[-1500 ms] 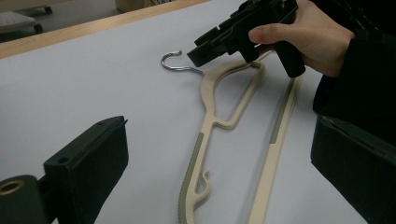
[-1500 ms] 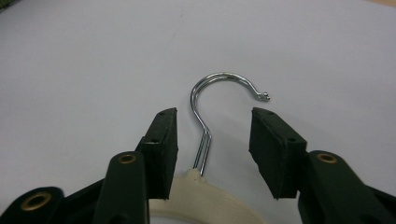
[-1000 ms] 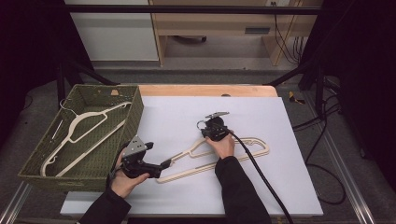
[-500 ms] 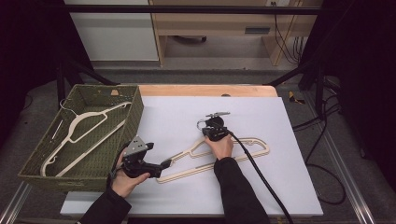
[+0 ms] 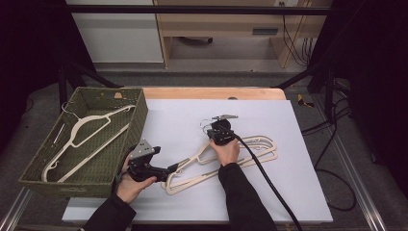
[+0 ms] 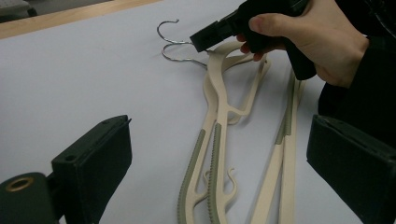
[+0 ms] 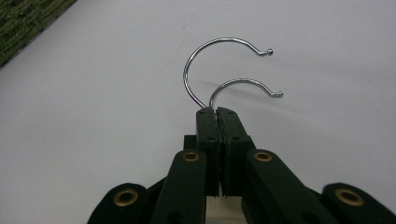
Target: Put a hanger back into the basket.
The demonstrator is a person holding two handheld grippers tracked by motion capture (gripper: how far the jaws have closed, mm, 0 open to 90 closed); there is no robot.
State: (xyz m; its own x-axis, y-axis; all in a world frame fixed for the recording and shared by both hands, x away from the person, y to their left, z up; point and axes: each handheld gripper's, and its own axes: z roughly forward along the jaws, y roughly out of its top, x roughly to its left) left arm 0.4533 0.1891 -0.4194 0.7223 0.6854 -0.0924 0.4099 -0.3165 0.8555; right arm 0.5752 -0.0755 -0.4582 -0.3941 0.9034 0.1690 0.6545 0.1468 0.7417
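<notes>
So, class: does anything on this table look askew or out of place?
Nothing is damaged or spilled. The two hangers on the white table lie stacked but slightly fanned apart, outside the green basket that holds a third hanger. The right gripper pinches their hooks; the left gripper is open.

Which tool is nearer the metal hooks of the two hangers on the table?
The right tool: it is shut on the stem of one metal hook. The left tool sits open at the hangers' far shoulder ends.
</notes>
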